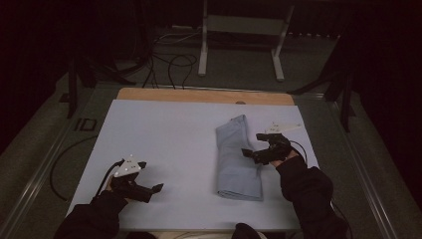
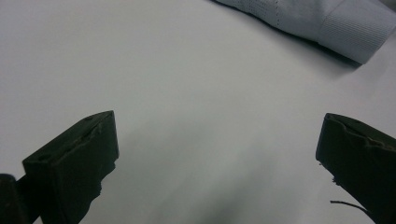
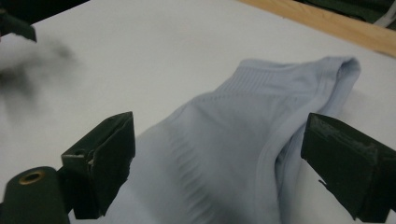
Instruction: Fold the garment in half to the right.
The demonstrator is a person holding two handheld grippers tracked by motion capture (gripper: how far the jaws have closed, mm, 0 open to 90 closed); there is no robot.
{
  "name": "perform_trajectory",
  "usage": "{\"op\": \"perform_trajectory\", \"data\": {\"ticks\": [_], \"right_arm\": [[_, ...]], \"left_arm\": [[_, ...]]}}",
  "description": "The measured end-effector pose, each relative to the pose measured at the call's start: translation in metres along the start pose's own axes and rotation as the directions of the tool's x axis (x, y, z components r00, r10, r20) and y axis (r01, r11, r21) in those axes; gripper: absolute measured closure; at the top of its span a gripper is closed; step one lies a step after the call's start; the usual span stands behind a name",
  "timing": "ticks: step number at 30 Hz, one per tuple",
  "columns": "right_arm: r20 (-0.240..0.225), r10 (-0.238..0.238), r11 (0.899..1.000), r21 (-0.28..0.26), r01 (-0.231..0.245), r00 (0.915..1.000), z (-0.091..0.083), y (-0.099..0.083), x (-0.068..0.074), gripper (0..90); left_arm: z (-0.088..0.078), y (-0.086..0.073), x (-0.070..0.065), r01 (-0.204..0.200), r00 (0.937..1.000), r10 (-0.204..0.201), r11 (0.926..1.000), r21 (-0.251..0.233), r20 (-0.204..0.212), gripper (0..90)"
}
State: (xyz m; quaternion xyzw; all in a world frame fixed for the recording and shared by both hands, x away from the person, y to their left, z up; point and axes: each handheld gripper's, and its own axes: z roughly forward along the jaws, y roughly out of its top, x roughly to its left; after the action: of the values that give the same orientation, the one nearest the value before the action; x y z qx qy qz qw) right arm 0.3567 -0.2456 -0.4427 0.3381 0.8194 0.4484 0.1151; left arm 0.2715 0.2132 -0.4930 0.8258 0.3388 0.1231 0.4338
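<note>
Soft ribbed pale-blue knit garment point(image 1: 238, 157), smooth matt white tabletop point(image 1: 164, 134), bare wood edge point(image 1: 199, 95), matt black jaws

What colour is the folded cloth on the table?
Pale blue folded cloth, plain with ribbed bands; best in the right gripper view.

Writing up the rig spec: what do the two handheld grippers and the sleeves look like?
Both the left gripper and the right gripper are black, with blocky, scuffed tongs. Each carries a pale grey three-cornered plate on top and trails a black cable. The person wears dark long sleeves.
</note>
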Motion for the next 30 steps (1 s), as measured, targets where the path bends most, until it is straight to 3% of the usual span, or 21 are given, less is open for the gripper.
{"op": "perform_trajectory", "data": {"ticks": [5,10,16,23,30], "right_arm": [[-0.003,-0.005,1.0,0.01,0.005,1.0,-0.006,-0.019,0.008,9.9],[-0.008,0.037,0.999,-0.002,-0.037,0.9993,-0.011,-0.039,0.009,9.9],[-0.003,0.047,0.999,0.018,-0.047,0.9989,-0.012,-0.067,0.013,10.0],[0.025,0.042,0.998,0.044,-0.043,0.9988,-0.018,-0.094,0.023,10.0],[0.063,0.057,0.998,-0.008,-0.056,0.9964,-0.03,-0.105,0.022,10.0]], "left_arm": [[-0.004,-0.003,0.004,-0.007,1.0,0.007,1.0,-0.007,-0.003,0.3],[-0.007,-0.007,0.007,-0.003,1.0,0.003,0.9999,-0.014,-0.002,0.3],[-0.009,-0.014,0.01,0.004,1.0,-0.004,1.0,-0.004,-0.009,0.3],[-0.015,-0.019,0.013,0.011,0.9995,-0.011,0.9999,-0.007,-0.03,0.3],[-0.022,-0.027,0.015,0.017,0.9987,-0.018,0.9998,-0.009,-0.047,0.3]]}}
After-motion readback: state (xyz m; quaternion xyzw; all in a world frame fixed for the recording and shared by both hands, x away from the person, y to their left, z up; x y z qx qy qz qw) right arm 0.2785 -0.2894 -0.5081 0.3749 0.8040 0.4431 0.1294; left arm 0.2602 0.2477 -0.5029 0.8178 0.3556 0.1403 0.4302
